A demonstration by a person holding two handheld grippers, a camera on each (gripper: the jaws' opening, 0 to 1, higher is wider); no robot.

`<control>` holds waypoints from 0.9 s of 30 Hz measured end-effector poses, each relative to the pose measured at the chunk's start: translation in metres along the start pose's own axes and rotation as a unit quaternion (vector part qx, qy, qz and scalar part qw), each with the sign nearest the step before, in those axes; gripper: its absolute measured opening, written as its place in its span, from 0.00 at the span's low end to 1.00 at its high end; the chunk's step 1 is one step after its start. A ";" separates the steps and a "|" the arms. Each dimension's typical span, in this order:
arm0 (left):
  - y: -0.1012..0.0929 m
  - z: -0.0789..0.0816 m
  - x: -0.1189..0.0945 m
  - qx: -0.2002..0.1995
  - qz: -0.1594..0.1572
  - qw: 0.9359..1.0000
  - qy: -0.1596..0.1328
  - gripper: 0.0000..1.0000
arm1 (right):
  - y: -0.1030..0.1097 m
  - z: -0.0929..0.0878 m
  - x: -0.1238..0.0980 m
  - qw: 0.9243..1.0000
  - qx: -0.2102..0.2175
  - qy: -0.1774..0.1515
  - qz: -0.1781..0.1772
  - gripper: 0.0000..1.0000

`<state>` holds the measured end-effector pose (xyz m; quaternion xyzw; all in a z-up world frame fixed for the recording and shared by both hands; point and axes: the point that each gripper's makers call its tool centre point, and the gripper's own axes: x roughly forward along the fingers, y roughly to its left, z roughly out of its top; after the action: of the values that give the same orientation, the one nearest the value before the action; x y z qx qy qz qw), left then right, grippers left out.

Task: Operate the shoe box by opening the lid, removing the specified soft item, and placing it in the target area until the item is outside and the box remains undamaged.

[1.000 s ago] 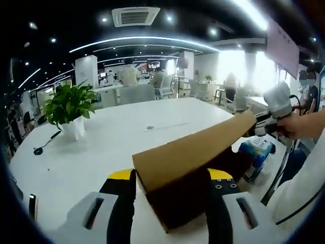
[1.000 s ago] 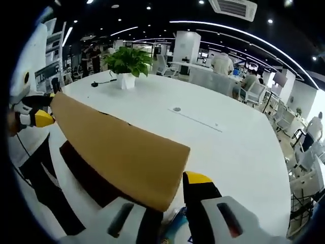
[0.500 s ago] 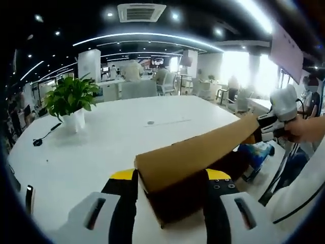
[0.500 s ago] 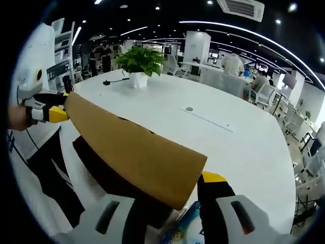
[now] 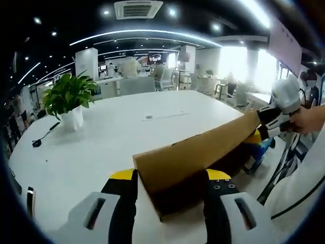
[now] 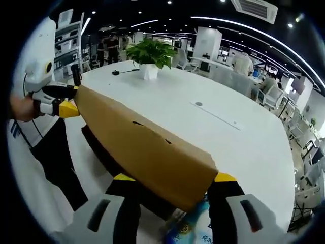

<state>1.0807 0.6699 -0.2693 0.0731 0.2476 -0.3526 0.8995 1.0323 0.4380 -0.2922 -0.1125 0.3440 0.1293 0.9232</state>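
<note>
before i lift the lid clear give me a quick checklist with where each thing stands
1. Left gripper on its end of the lid: ok, jaws either side of the cardboard.
2. Right gripper on the other end: ok, jaws flank the lid.
3. Lid raised off the box: ok, dark interior shows under it.
4. Lid undamaged: cannot tell, small dark marks on its face.
5. Soft item reachable: cannot tell, a blue printed pack peeks out below the lid.
6. Table beyond the box free for placing: ok, the plant stands far off.

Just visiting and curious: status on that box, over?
Both grippers, left and right, clamp opposite ends of the lid. Lid raised off the box. Packet visible beneath.
</note>
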 end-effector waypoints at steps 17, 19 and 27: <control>0.007 -0.021 0.012 -0.008 -0.023 0.999 0.029 0.52 | 0.021 -0.019 0.005 0.999 -0.028 0.039 -0.015 0.63; 0.006 -0.022 0.012 -0.010 -0.022 0.999 0.032 0.52 | 0.025 -0.021 0.004 0.998 -0.028 0.046 -0.012 0.63; 0.011 -0.033 0.011 0.006 -0.018 0.999 0.045 0.52 | 0.041 -0.028 0.004 0.998 -0.033 0.057 0.000 0.66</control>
<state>1.0819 0.6821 -0.3037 0.0896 0.2872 -0.3662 0.8806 1.0049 0.4684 -0.3204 -0.1498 0.3919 0.1338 0.8978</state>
